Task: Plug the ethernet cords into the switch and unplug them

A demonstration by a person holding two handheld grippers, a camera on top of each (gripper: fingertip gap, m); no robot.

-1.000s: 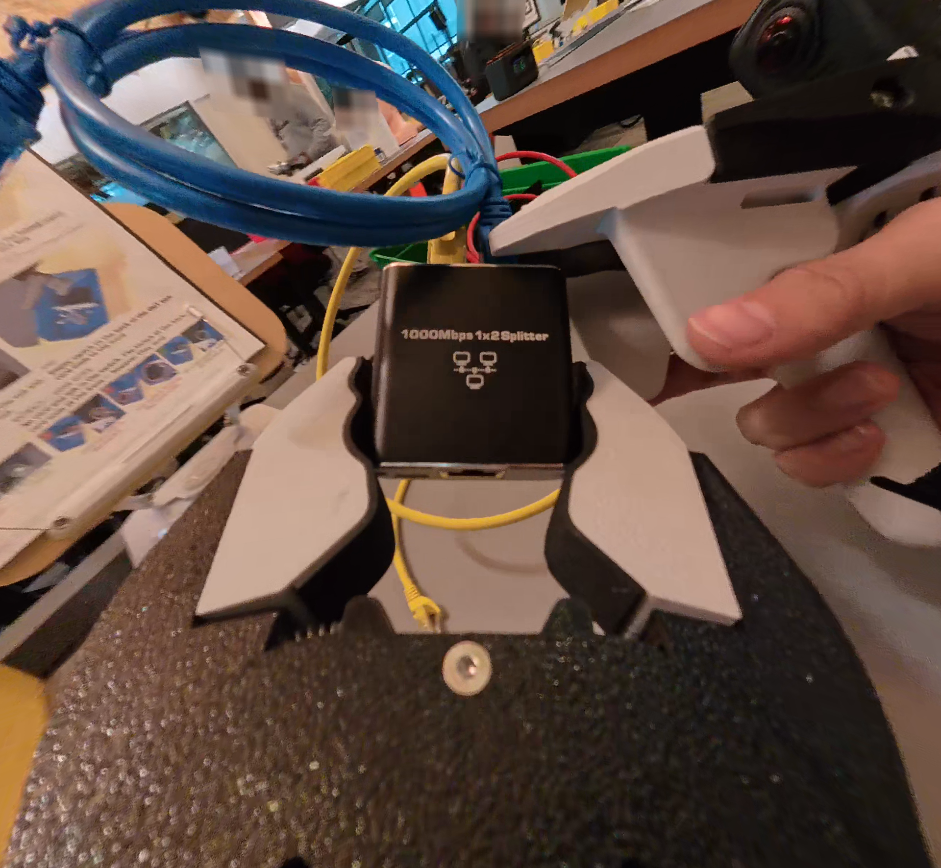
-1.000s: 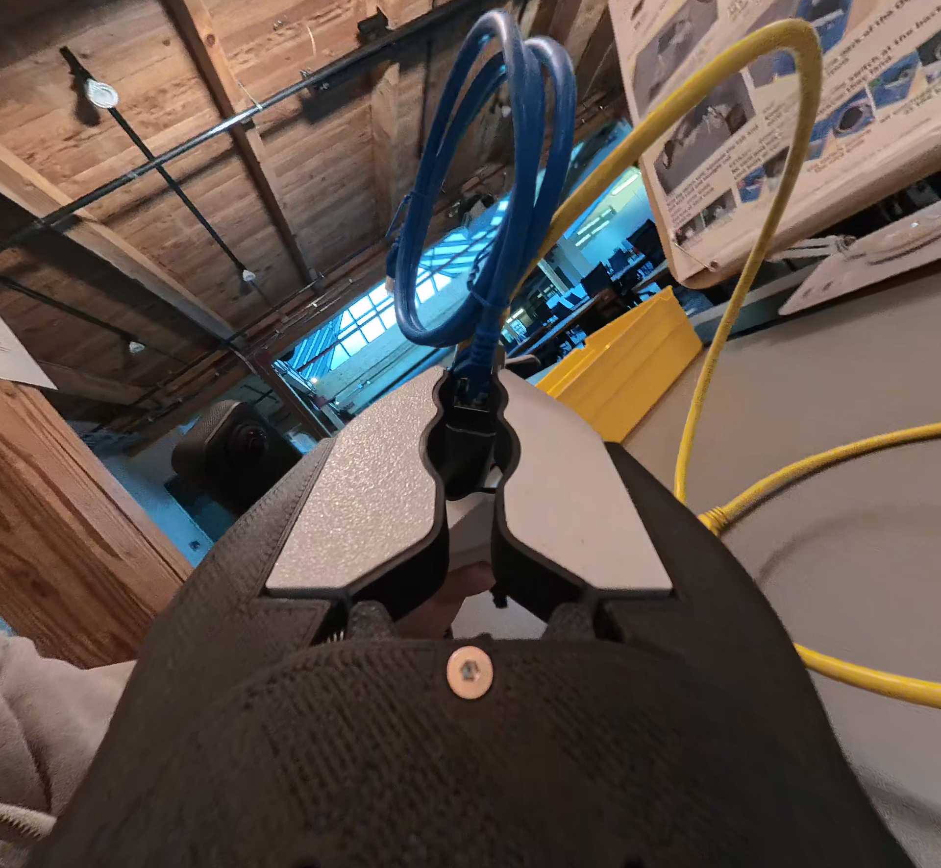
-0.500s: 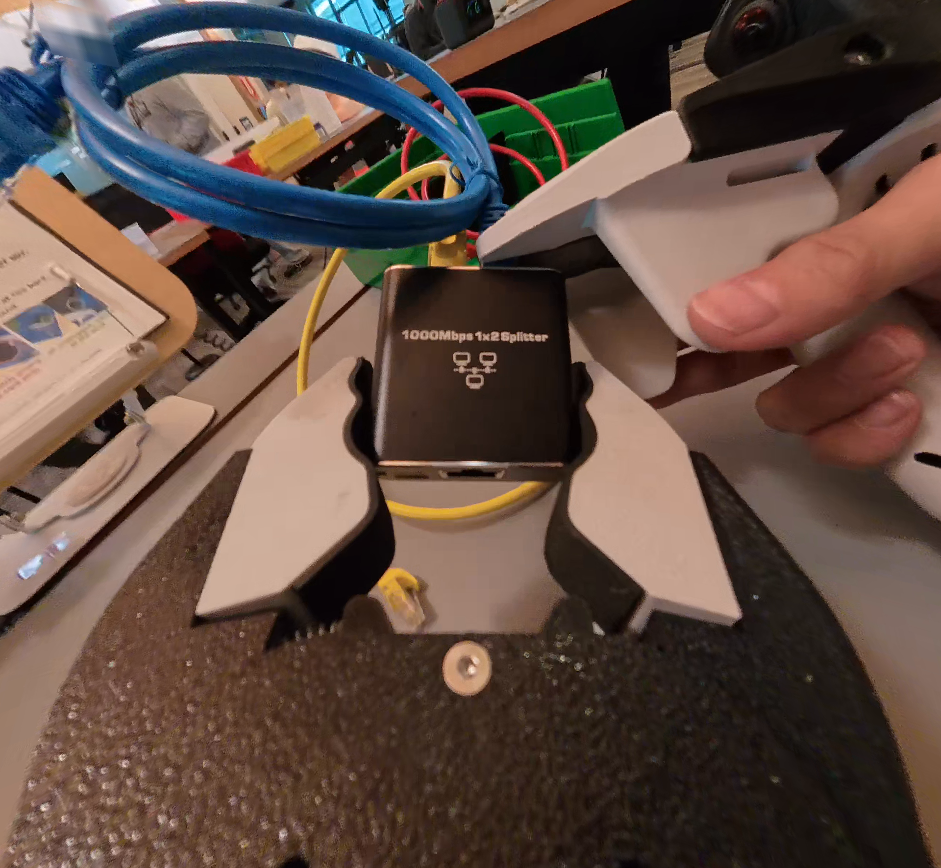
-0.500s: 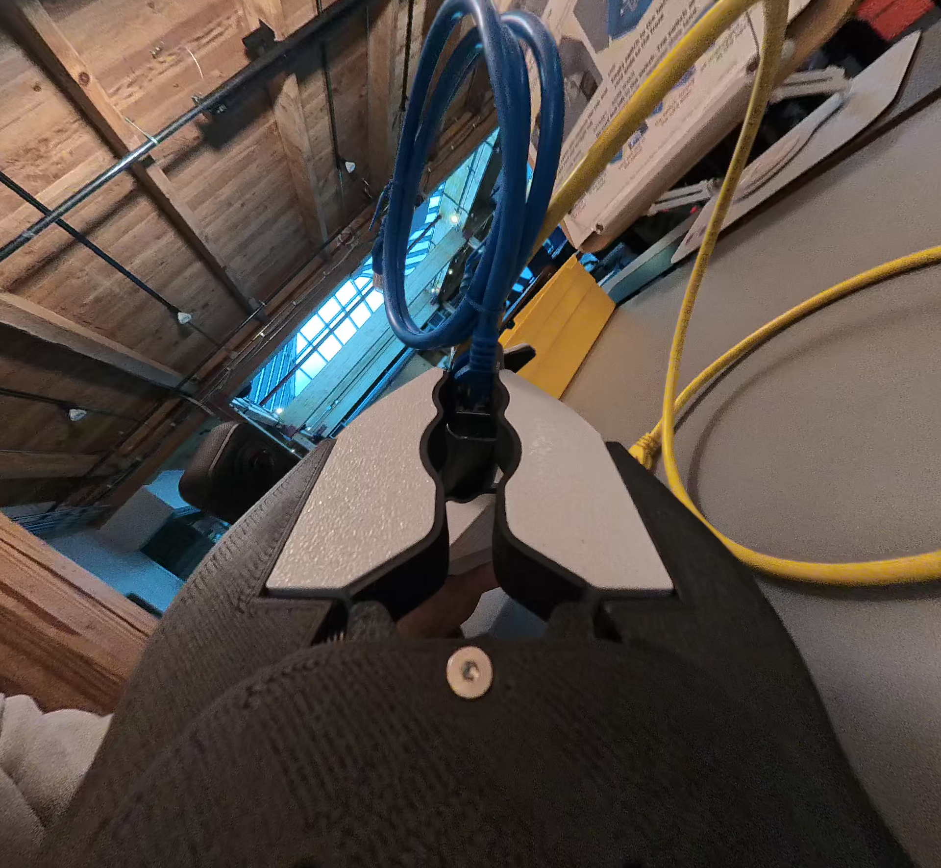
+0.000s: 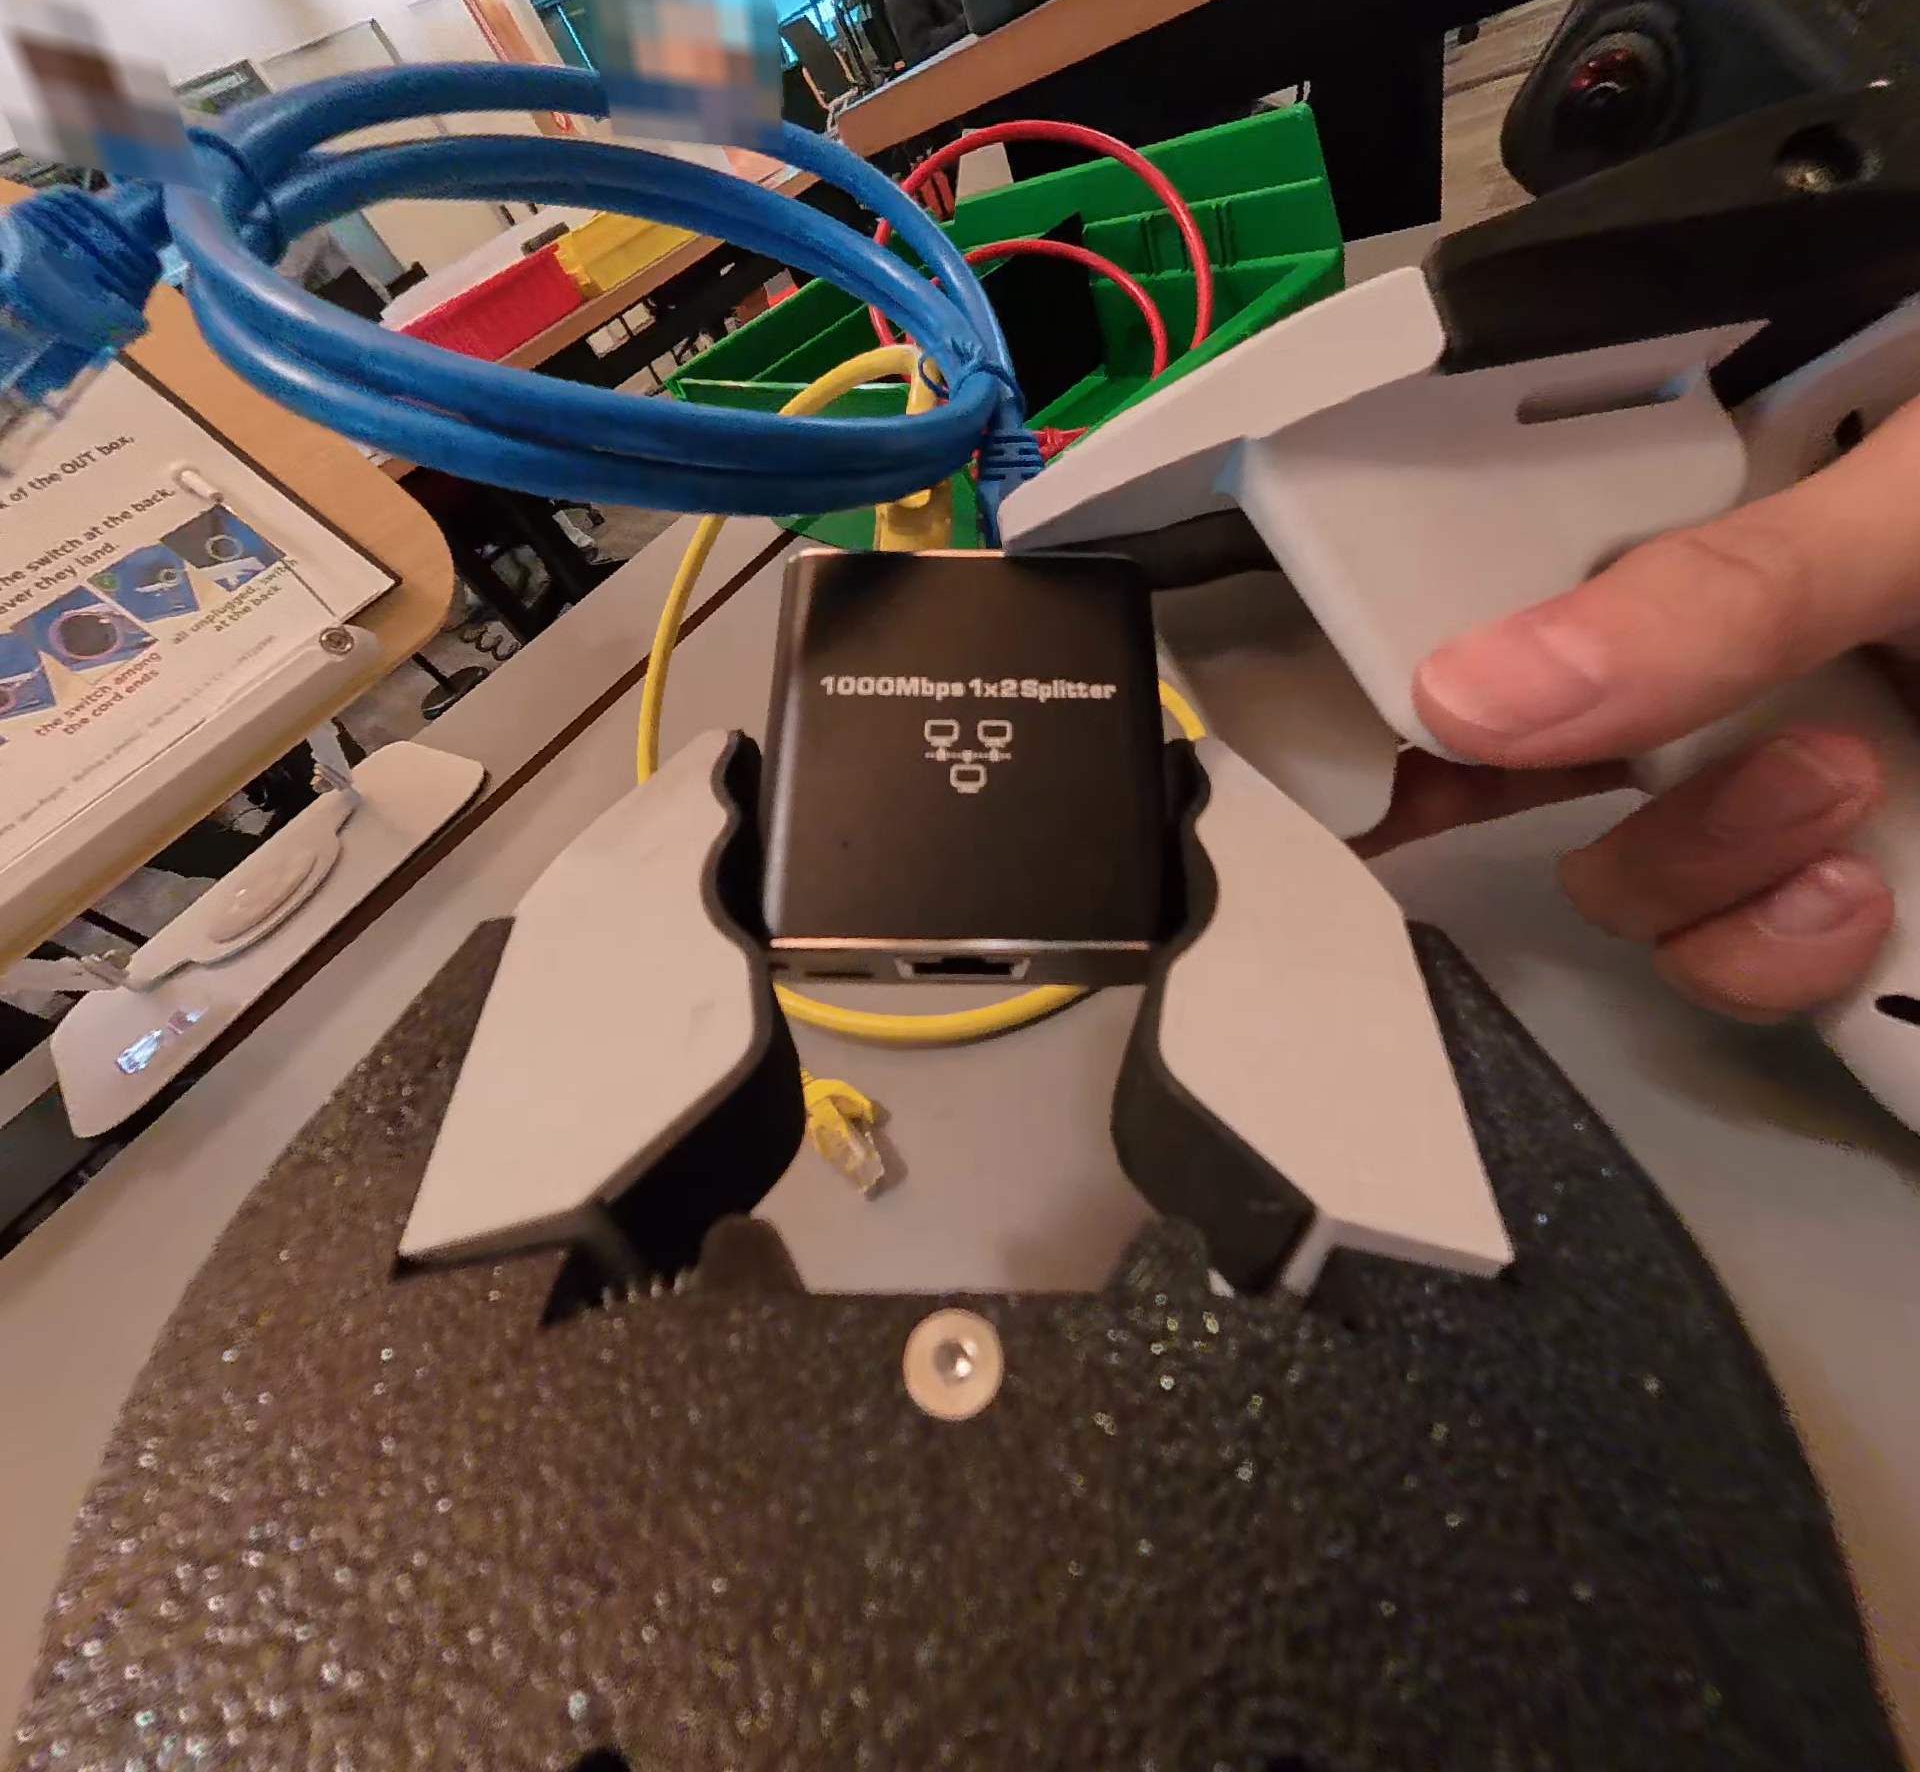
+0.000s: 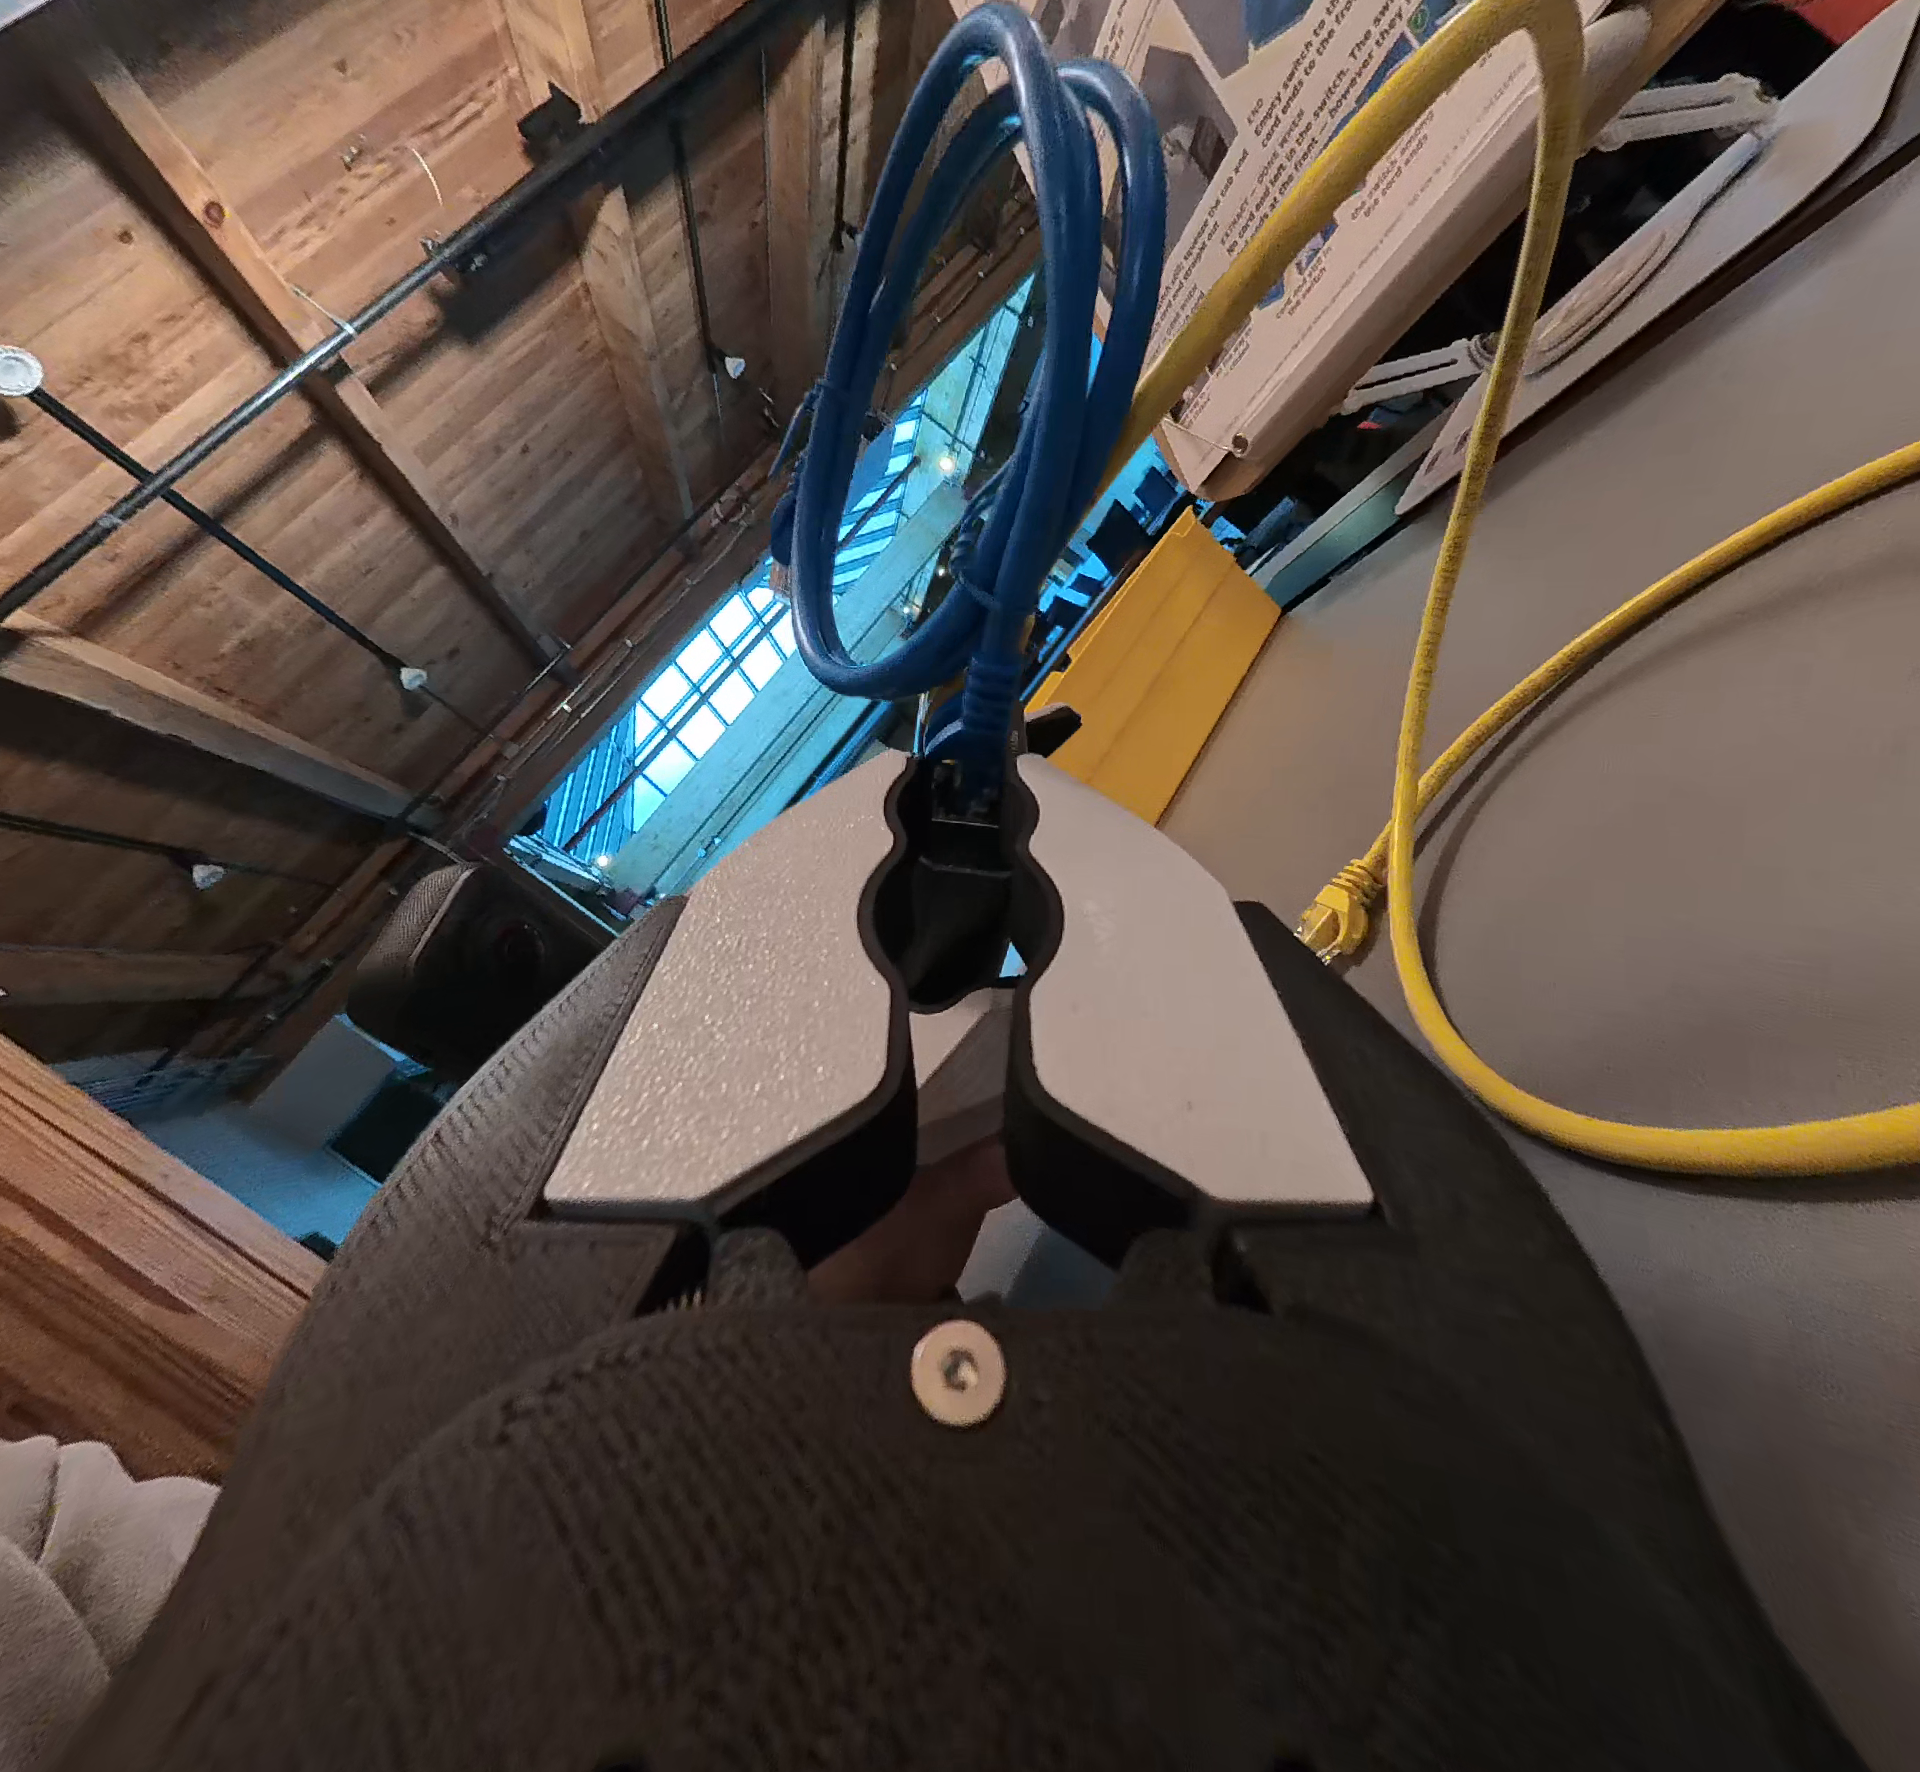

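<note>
My left gripper (image 5: 961, 761) is shut on a black switch (image 5: 966, 849), held flat above the grey table (image 5: 1558, 1203); an empty port faces the camera. My right gripper (image 6: 964, 772) is shut on the plug of a coiled blue ethernet cord (image 6: 987, 351). In the left wrist view its fingertips (image 5: 1049, 501) sit at the switch's far right edge, with the blue coil (image 5: 520, 434) arching to the left. A yellow cord (image 5: 660, 683) loops under the switch; one boot (image 5: 914, 517) is at the switch's far edge, and its loose plug (image 5: 842, 1135) lies on the table.
A green bin (image 5: 1247, 195) with a red cable (image 5: 1174, 205) stands behind the switch. An instruction board (image 5: 156, 600) on a stand is at the left. A yellow bin (image 6: 1153, 673) is off the table edge. A hand (image 5: 1662, 683) holds the right gripper. Both grippers' tips are close together, under 4 cm apart.
Both grippers have swung together with their holds unchanged. The board slid left in the left view, the green bin came into sight, and more of the table shows in the right view.
</note>
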